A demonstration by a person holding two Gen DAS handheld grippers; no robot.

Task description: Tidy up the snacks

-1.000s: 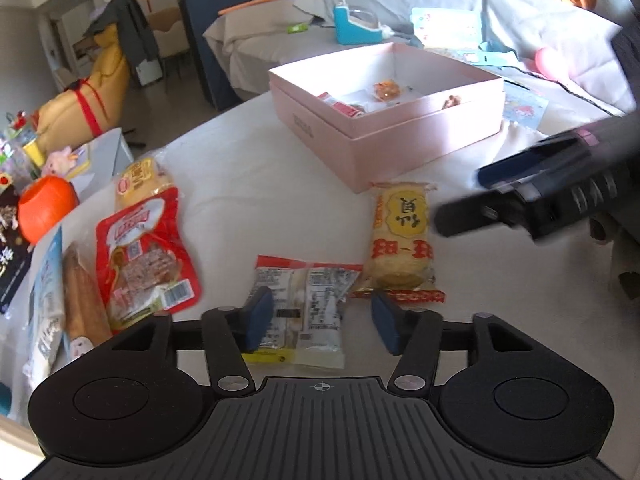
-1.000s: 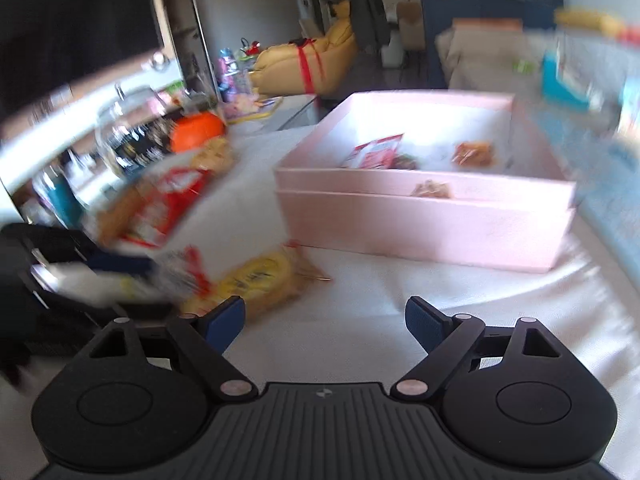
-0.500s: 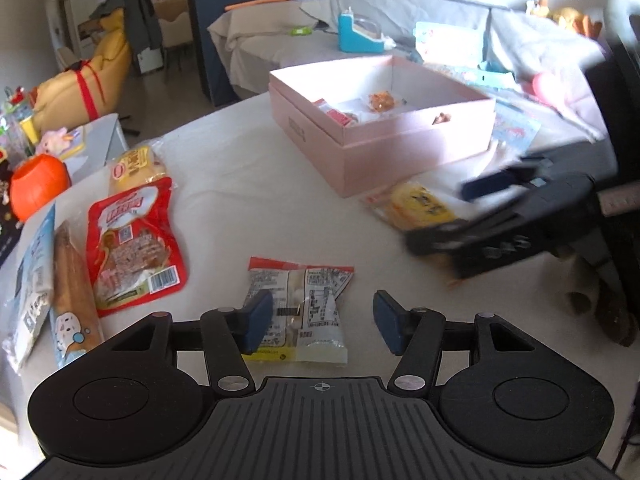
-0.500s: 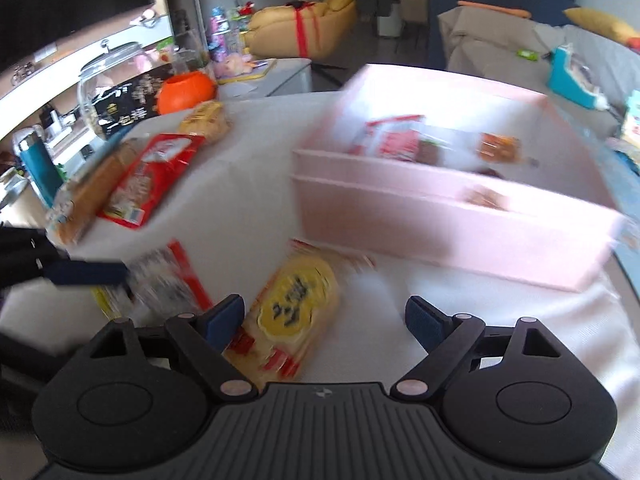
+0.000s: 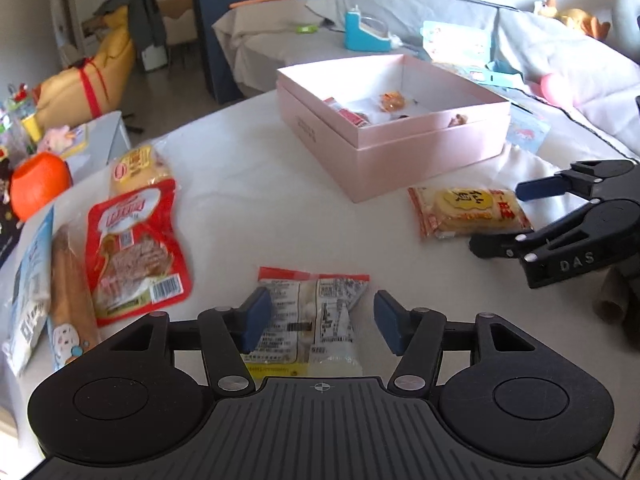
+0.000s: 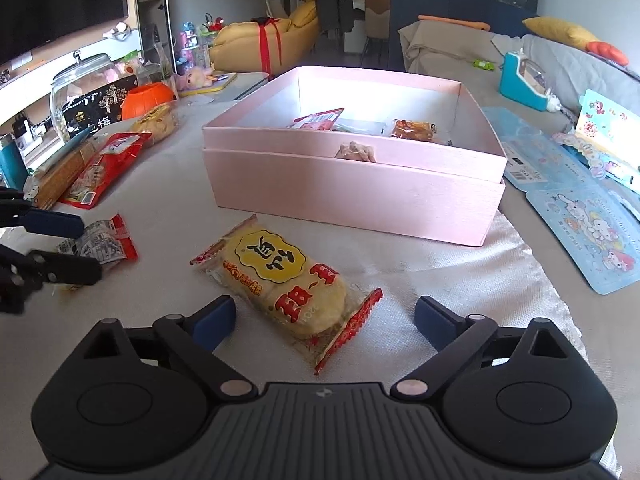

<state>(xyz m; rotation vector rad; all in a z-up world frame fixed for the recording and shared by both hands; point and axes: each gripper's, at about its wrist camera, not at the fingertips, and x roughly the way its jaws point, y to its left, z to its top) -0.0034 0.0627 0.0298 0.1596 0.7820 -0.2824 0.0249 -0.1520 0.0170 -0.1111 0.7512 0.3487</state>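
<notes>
Left wrist view looks down at a white cloth [image 5: 248, 184] on a table. The left gripper [image 5: 322, 322] has its blue tips wide apart. A small clear snack pack with red ends [image 5: 310, 320] lies flat between them, and the tips sit just beside it on each side. I cannot tell if they touch it.

The right gripper [image 6: 324, 318] is spread wide too. A yellow rice cracker pack [image 6: 286, 288] lies flat on the cloth between its tips, turned at a slant. The tips are apart from it, so nothing is held. In the left wrist view this same yellow pack [image 5: 468, 212] sits close to the pink box, with the right gripper [image 5: 508, 216] at its right end.

The pink box [image 6: 352, 196] is open and stands behind the cracker pack. A few small snacks [image 6: 412, 130] lie inside it.

On the left side of the cloth lie more snacks: a red meat snack bag [image 5: 136, 240], a long bread stick in a blue and white wrapper [image 5: 68, 304], and a yellow bun pack [image 5: 134, 166] behind the red bag. An orange pumpkin toy [image 5: 38, 182] sits off the cloth to the left.
</notes>
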